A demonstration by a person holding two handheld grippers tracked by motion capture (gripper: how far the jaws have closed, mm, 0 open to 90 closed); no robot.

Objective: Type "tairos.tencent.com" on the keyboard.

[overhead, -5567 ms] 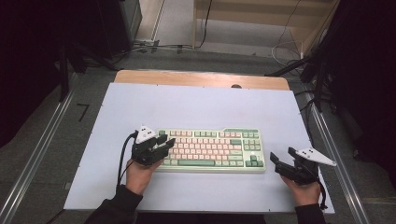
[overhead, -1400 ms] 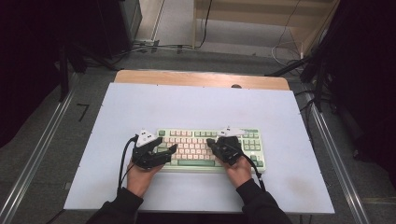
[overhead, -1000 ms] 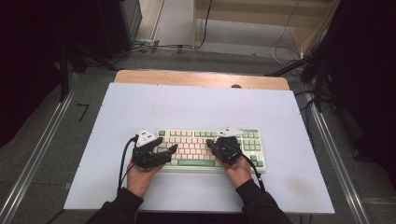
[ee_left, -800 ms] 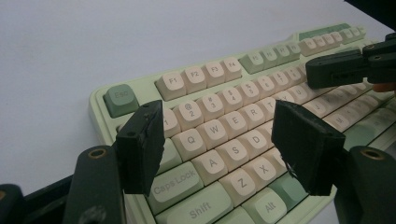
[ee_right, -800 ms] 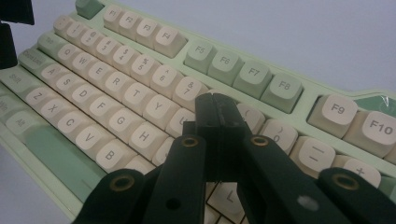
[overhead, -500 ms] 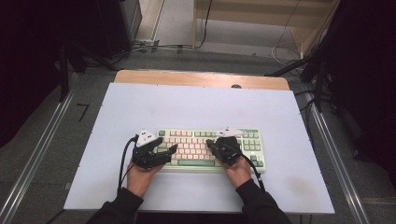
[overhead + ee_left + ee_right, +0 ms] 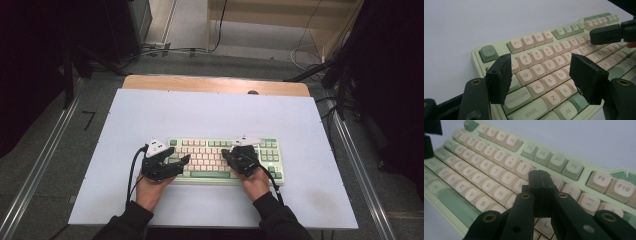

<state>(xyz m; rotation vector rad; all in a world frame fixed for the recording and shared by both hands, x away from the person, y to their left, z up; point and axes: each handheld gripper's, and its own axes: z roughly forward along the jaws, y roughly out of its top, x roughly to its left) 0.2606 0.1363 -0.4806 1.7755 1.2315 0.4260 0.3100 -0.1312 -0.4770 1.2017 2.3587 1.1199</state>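
The keyboard (image 7: 225, 159) lies flat on the white table (image 7: 210, 115), near the front edge and about midway between the left and right edges. Its long side runs parallel to the front edge. The body is pale green. Most keys are cream with dark letters, and the Esc, Caps Lock, Shift, Alt and some function keys are green.

The left gripper (image 7: 175, 162) hangs over the left end of the keyboard. Its jaws stand apart with nothing between them, above the keys Q, W, A and S in the left gripper view (image 7: 541, 80).

The right gripper (image 7: 234, 156) is over the right half of the keyboard. Its jaws are pressed together with nothing held, and their tips (image 7: 539, 178) point at the keys right of Y and H.
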